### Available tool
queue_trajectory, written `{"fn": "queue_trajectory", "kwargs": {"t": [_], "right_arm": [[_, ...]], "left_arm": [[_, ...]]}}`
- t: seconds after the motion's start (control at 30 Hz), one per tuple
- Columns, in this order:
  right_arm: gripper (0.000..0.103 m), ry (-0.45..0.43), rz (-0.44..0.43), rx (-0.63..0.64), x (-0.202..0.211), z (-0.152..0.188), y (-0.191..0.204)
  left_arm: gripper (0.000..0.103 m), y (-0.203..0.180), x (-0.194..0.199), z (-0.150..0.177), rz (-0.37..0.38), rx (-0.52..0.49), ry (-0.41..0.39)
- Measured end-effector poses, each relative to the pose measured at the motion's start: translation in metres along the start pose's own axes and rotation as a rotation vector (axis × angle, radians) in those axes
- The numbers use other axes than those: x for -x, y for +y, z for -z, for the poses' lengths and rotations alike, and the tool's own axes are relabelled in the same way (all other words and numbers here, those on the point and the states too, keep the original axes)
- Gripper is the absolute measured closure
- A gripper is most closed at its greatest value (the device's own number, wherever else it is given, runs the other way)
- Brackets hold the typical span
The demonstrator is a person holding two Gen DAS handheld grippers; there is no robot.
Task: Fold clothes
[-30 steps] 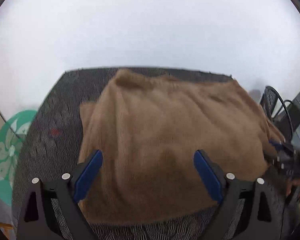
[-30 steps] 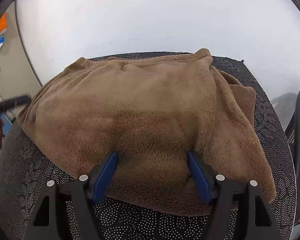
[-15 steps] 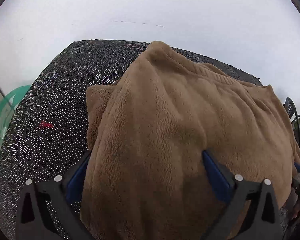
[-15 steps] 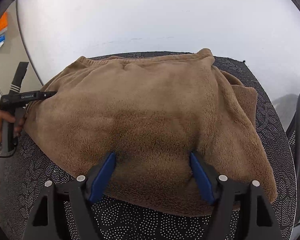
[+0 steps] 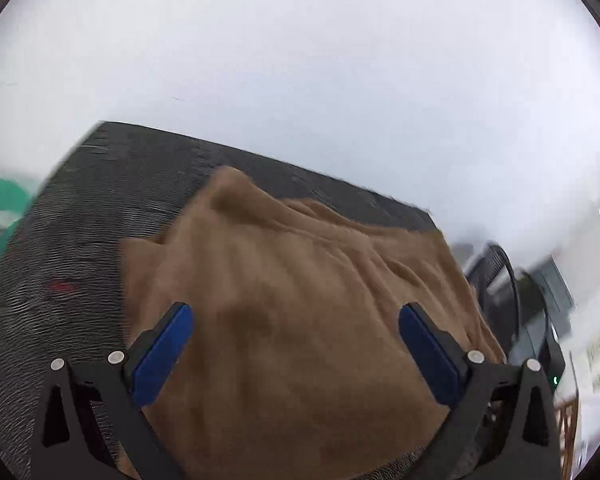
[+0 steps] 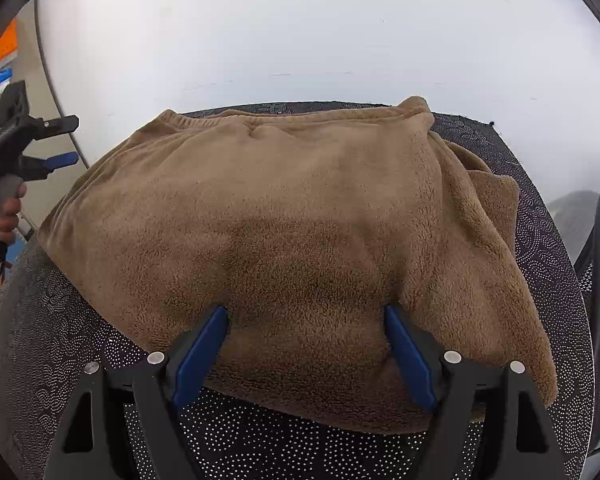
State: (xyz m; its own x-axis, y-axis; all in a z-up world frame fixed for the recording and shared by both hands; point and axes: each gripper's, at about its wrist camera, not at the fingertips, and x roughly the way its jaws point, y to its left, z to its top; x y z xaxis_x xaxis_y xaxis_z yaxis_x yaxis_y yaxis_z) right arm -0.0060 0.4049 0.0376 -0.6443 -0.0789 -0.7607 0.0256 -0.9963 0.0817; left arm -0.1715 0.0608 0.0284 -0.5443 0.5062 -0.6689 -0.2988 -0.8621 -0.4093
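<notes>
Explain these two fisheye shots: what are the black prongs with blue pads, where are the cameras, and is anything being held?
There is no robot arm. A person holds a hand-operated gripper in each hand, and each gripper carries a fisheye camera looking forward along its two fingers. One picture comes from the left gripper, the other from the right gripper. The black prongs with blue pads are those fingers. A fluffy brown garment, partly folded, lies on a dark dotted table. The left fingers stand wide open above it, holding nothing; that view is motion-blurred. The right fingers have just been opening, with the garment's near edge bunched between them, pads no longer pinching. The right view also shows the left gripper off the garment's left edge, in the person's hand.
</notes>
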Motion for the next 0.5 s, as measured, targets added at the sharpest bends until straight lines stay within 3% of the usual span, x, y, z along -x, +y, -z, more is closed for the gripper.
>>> {"fn": "queue_trajectory", "kwargs": {"t": [0.13, 0.2, 0.27, 0.5], "right_arm": [[0.02, -0.001, -0.003, -0.002, 0.0, 0.0, 0.0], [0.02, -0.001, -0.005, -0.003, 0.0, 0.0, -0.001], [0.02, -0.001, -0.006, -0.003, 0.0, 0.0, -0.001], [0.02, -0.003, -0.014, -0.009, 0.0, -0.001, -0.003]], "left_arm": [[0.0, 0.012, -0.045, 0.012, -0.189, -0.013, 0.109], [0.0, 0.017, -0.058, 0.023, -0.248, -0.077, 0.096], [0.0, 0.011, -0.059, 0.029, -0.274, -0.143, 0.094], [0.0, 0.003, -0.05, 0.017, -0.248, -0.049, 0.107]]}}
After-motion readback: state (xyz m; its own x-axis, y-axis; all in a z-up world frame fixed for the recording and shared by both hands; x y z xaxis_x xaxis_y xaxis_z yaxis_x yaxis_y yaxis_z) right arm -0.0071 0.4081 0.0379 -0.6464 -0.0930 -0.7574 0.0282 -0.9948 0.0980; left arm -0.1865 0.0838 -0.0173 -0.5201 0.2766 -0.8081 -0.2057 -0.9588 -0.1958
